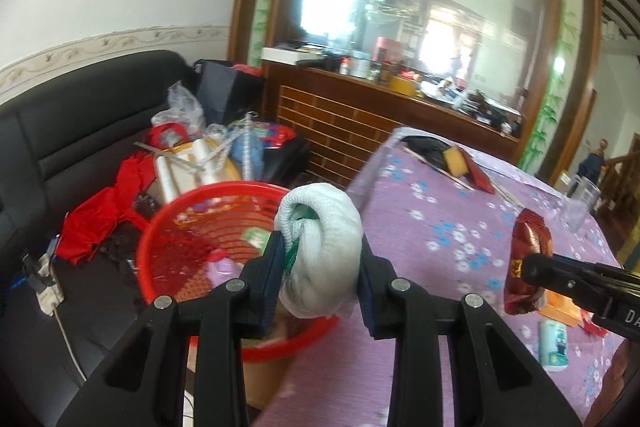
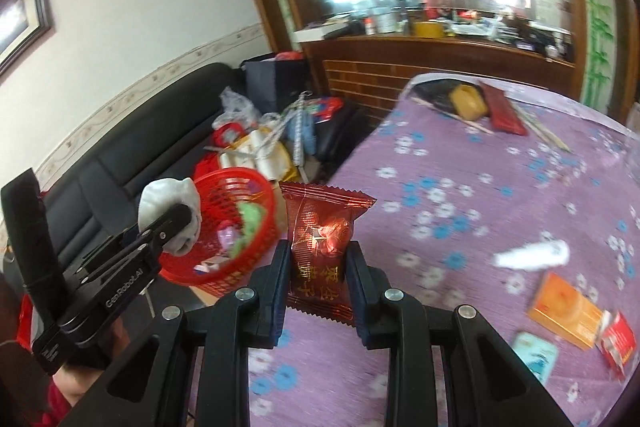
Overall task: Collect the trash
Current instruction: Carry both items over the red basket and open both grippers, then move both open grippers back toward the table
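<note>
Two pieces in hand, neither dropped yet. Left gripper (image 1: pixel 320 267) clamps a white wad (image 1: pixel 320 247), held just over the near rim of the red basket (image 1: pixel 180 227). Right gripper (image 2: pixel 318 275) pinches a red wrapper (image 2: pixel 324 239) beside the basket, over the table (image 2: pixel 500 187). Basket already holds scraps. Left on the table, well apart from the basket: tissue (image 2: pixel 532 255), orange box (image 2: pixel 566 311), small packs.

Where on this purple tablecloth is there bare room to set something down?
Free: the broad middle of the tablecloth, between the yellow block far off and the white wrapper. Crowded: the near right corner, around the orange box and red packet.
</note>
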Motion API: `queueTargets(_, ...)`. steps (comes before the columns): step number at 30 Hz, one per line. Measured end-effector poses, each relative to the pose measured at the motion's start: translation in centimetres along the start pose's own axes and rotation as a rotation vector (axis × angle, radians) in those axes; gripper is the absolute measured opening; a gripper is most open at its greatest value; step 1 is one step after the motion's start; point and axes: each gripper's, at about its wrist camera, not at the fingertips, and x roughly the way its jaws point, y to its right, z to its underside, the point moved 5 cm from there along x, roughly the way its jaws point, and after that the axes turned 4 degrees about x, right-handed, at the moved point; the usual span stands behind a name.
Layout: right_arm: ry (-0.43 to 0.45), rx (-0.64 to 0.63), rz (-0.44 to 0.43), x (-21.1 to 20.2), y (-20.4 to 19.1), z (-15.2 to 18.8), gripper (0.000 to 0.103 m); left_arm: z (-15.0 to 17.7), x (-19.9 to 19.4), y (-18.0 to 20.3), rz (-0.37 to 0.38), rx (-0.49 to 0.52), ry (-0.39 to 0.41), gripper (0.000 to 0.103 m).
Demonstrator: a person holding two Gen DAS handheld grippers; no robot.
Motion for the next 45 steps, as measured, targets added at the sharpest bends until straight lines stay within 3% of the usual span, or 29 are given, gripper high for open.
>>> queueTargets(11, -0.069, -0.077, -0.069, 4.6, -6.4, -1.8, 0.030, -0.4, 1.5, -7.7, -0.078, -0.072, -0.028, 0.032)
queueTargets(22, -0.142, -0.074, -0.096, 11.1, -9.7, -3.3, 0.030, 0.1, 4.0, -8.9, -0.076, -0.044, -0.078, 0.033)
queueTargets(24, -0.146, -0.063, -0.100, 12.1, -9.9, -3.7, 0.031, -0.1, 4.2, -9.2, -0.077, -0.052, -0.074, 0.039)
queueTargets(26, -0.136, -0.066, -0.096, 13.0, -10.3, -4.3, 0.031, -0.2, 4.2, -9.4, -0.080, -0.067, -0.071, 0.059)
queueTargets(29, -0.120, -0.062, -0.118, 13.2, -10.4, -5.0, 0.041, -0.5, 3.7, -9.6, -0.078, -0.074, -0.054, 0.062)
queueTargets(36, -0.065, -0.020, -0.123, 9.4, -7.9, -5.2, 0.043, -0.4, 2.9, -7.8, -0.041, -0.062, -0.051, 0.062)
queueTargets(41, -0.056, 0.040, -0.082, 6.2, -3.8, -3.5, 0.052, 0.0, 2.3, -3.7, 0.017, 0.011, -0.059, 0.063)
queueTargets(45, -0.062, 0.110, -0.021, 4.1, 0.3, -1.6, 0.052, 0.5, 1.9, 0.7, 0.070, 0.079, -0.071, 0.064)
